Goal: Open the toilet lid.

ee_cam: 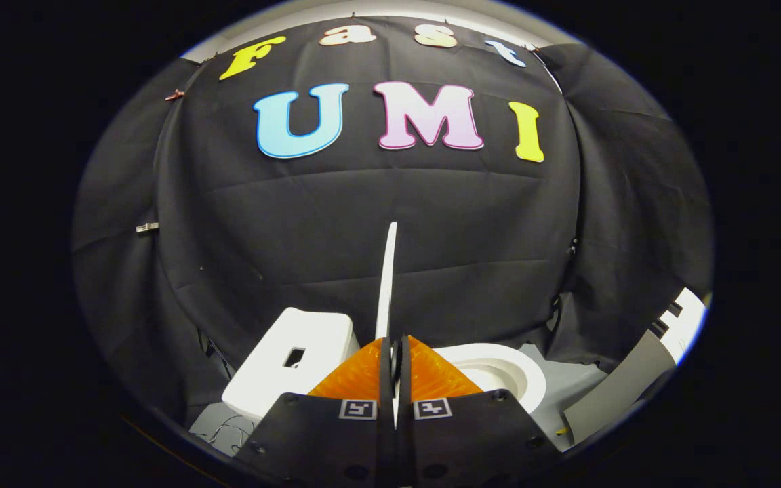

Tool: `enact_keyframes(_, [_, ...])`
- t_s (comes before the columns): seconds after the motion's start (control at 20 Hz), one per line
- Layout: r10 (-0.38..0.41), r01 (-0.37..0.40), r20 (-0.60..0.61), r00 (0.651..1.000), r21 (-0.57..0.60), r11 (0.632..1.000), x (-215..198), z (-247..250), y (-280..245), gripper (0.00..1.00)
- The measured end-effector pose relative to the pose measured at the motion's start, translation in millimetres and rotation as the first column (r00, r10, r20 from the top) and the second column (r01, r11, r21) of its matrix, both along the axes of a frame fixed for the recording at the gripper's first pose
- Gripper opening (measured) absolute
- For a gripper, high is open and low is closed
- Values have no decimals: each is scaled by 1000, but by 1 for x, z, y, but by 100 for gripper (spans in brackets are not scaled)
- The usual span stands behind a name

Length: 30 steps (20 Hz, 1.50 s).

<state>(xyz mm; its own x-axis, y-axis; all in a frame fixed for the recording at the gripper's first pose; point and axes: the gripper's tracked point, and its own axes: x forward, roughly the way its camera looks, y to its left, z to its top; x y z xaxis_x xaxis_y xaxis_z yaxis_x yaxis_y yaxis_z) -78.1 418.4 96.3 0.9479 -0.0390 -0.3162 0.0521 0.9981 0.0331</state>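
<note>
Toilet lid (386, 278) stands edge-on, pinched between the closed tongs (395, 366).

A gripper (395, 366) has its two fingers closed on a thin white toilet lid (386, 285), pinching its edge from both sides. The lid stands upright, seen edge-on, rising straight ahead of the fingers. To its right lies the white toilet bowl (506, 373), open. To its left sits the white tank (289, 369). Black cloth hangs behind.
</note>
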Motion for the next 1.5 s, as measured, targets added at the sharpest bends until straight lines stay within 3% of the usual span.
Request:
enact_keyframes(0.25, [-34, 35, 42, 999, -34, 999, 1, 0, 23, 5])
enact_keyframes(0.85, [61, -54, 72, 996, -104, 993, -1, -11, 101, 6])
enact_keyframes(1.5, [109, -104, 61, 992, -90, 991, 1, -17, 118, 6])
